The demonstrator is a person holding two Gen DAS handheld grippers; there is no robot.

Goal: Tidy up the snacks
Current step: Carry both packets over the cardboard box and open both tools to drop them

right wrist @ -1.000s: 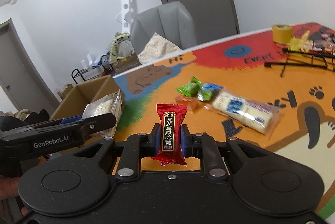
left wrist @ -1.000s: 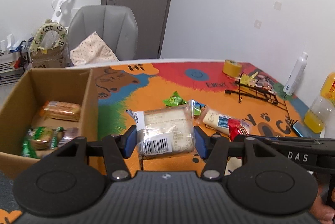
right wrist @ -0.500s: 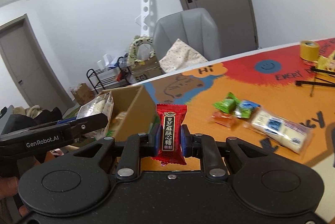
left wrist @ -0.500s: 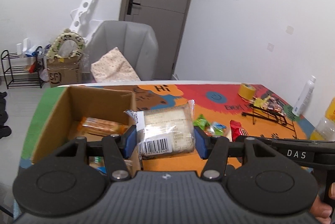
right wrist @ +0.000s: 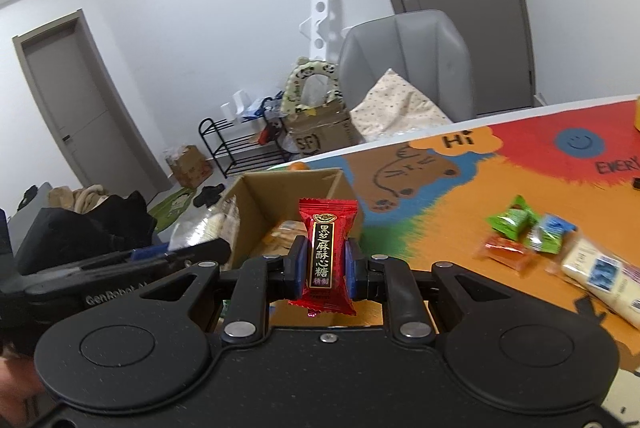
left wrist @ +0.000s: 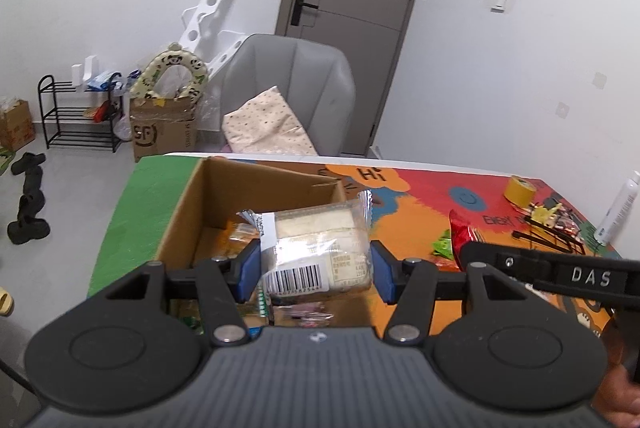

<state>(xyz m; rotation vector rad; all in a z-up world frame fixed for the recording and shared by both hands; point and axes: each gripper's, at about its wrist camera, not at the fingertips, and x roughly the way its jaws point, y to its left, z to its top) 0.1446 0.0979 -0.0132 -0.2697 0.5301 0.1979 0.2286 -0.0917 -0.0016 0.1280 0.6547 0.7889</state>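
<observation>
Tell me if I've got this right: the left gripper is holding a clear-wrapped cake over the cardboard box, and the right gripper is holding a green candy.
Not quite. The candy in the right gripper is red, as the right wrist view shows. The rest stands: the left gripper holds the clear-wrapped cake over the cardboard box.

Left gripper [left wrist: 312, 270] with matte black housing, ribbed grey top plate, twin round discs, silver pivot screws, blue finger pads [left wrist: 246, 270], right gripper [right wrist: 323, 270] similar in speckled black, side arm lettered "DAS", bare skin at frame edge
</observation>
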